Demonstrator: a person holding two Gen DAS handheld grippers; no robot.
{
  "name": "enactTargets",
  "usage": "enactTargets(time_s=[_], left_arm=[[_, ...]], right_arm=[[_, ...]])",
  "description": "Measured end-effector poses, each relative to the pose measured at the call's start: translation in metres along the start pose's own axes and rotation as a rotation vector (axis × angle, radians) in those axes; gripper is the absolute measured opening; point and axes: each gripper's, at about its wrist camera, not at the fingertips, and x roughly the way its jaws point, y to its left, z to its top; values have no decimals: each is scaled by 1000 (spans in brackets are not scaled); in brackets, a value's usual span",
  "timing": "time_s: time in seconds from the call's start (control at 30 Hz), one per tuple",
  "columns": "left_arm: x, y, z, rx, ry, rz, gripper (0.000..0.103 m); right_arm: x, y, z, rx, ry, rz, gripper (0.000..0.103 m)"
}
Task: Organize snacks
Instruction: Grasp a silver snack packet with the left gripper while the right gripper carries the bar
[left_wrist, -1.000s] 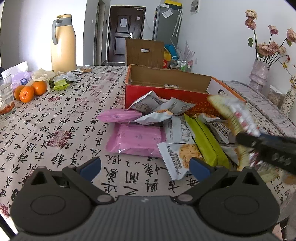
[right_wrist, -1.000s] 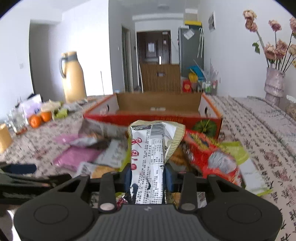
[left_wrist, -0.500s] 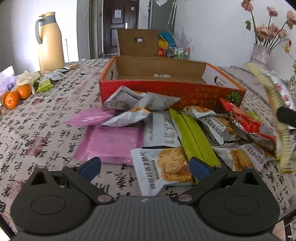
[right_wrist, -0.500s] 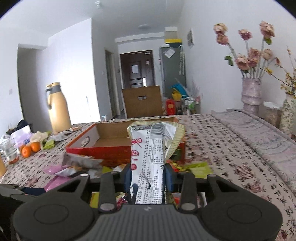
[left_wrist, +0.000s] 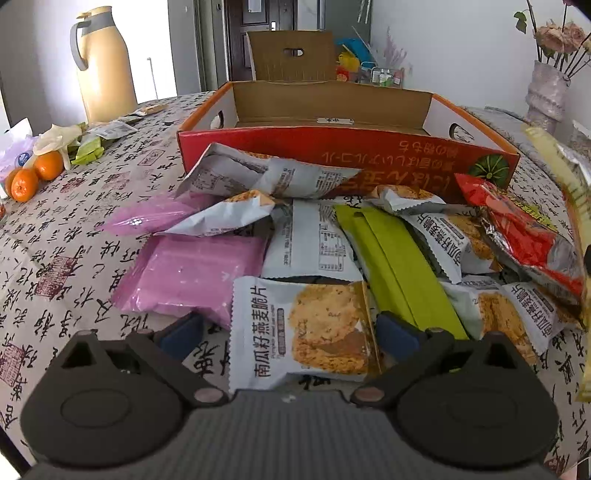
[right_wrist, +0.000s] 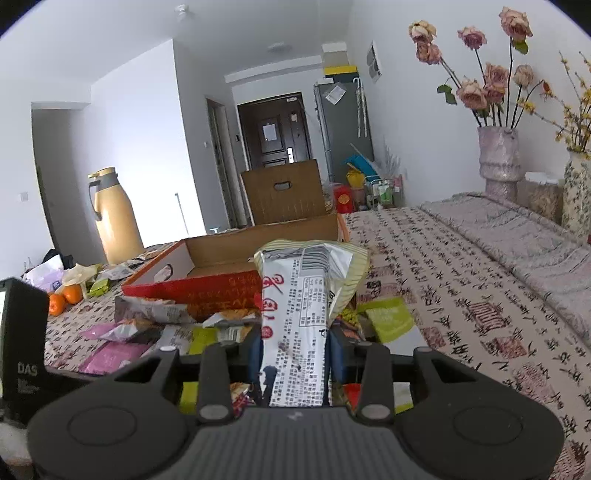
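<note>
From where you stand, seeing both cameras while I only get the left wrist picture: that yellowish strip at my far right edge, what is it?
Observer: A long snack packet with a silver printed back, held upright in the right gripper, whose jaws are shut on it.
Operator: Is anything on the table to the right of the red box?
Observer: A second green packet lies there, apart from the main pile.
Operator: And what stands behind all that?
Observer: A tall pale vase holding dried pink roses; beside it stands a second, patterned vase with yellow sprigs.
</note>
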Motion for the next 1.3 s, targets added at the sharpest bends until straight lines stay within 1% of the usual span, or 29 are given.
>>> enactTargets(time_s=[0.03, 0.1, 0.13, 0.2, 0.23, 0.27, 0.33, 0.37, 0.4, 0.43, 0.47, 0.57, 0.7, 0.9, 1.1, 1.3], left_arm=[[-1, 0, 0, 1, -2, 0, 97], [-5, -1, -2, 2, -6, -6, 87], [-7, -2, -3, 7, -10, -9, 85], [-11, -4, -5, 23, -19, -19, 72], [-14, -5, -6, 33, -24, -27, 70], [-16, -5, -7, 37, -25, -34, 65], [-20, -5, -9, 42, -29, -50, 49], [-22, -5, -10, 48, -33, -58, 36], [-24, -4, -10, 48, -33, -70, 28], [-26, -4, -11, 49, -34, -78, 25], [-27, -4, -11, 51, -36, -83, 17], [-33, -1, -12, 49, -57, -100, 16], [-43, 2, -12, 46, -93, -105, 16], [-55, 7, -6, 45, -135, -120, 16], [-69, 8, 9, 48, -201, -140, 16], [-78, 7, 35, 40, -268, -148, 16]], right_arm=[[1, -1, -1, 2, 2, 5, 36], [0, -1, -3, 4, 2, 10, 36], [0, -2, -4, 5, 3, 13, 36], [-1, -2, -5, 7, 2, 16, 36], [-2, -2, -5, 8, 2, 18, 36], [-3, -2, -6, 9, 1, 20, 36], [-5, -2, -7, 9, -1, 20, 36], [-5, -1, -7, 8, -1, 20, 36], [-5, -1, -7, 8, -1, 20, 36], [-5, -1, -7, 9, 0, 20, 36], [-5, -1, -7, 8, 0, 20, 36], [-8, -1, -8, 6, -3, 22, 36], [-12, 1, -8, 2, -7, 22, 36], [-15, 7, -6, -9, -19, 26, 36], [-11, 15, 4, -23, -43, 35, 36], [1, 19, 26, -35, -78, 40, 36]])
